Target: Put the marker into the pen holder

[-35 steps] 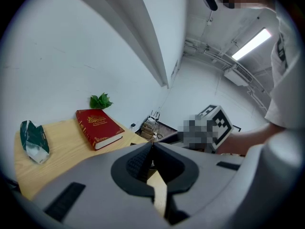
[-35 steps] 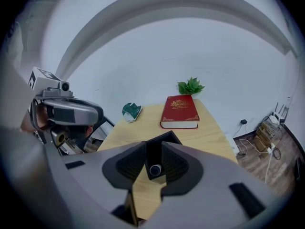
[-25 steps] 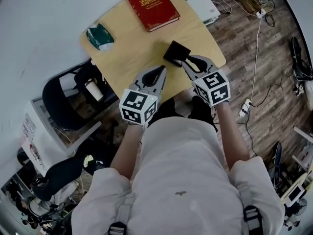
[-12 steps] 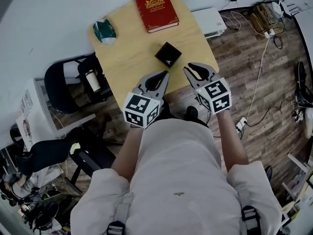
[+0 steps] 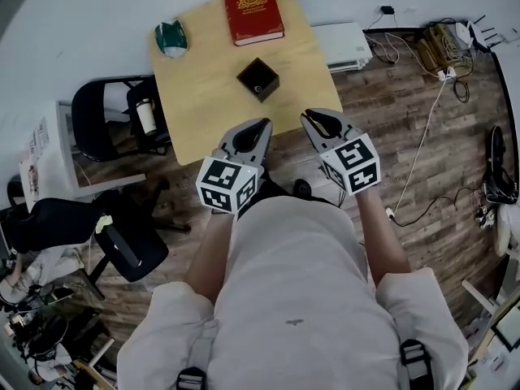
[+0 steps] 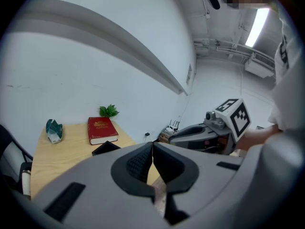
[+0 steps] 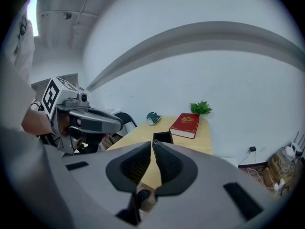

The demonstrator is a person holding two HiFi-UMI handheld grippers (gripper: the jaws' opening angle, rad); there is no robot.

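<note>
Trouble from here looked unlikely to come from the grasp. Your left tool (image 5: 263, 124) and right tool (image 5: 306, 115) were each pressed together with nothing between the pads. Both were held at or just off the near edge of the desk (image 5: 203, 96), above the wooden floor (image 5: 390, 136). The black pen holder (image 5: 258, 78) stood upright in the middle of the desk, well apart from both tools. Inside its opening sat a pale speck that I judged to be the end of the marker (image 5: 258, 89), and your right tool view showed a similar pale tip at the holder's rim. If that reading was right, the task was already done.

What could still have spoiled it was a careless return. The holder stood alone and open-topped, so a knock from a tool tip swinging back over the desk might have tipped it and spilled the marker. The red book (image 5: 254, 12) lay beyond it by the wall, too far off to matter.

Against half a second earlier, you had drawn back. The tool tips had then reached over the desk close to the holder, and the whole desk now sat farther from you. A second earlier your right tool had been right at the holder
</note>
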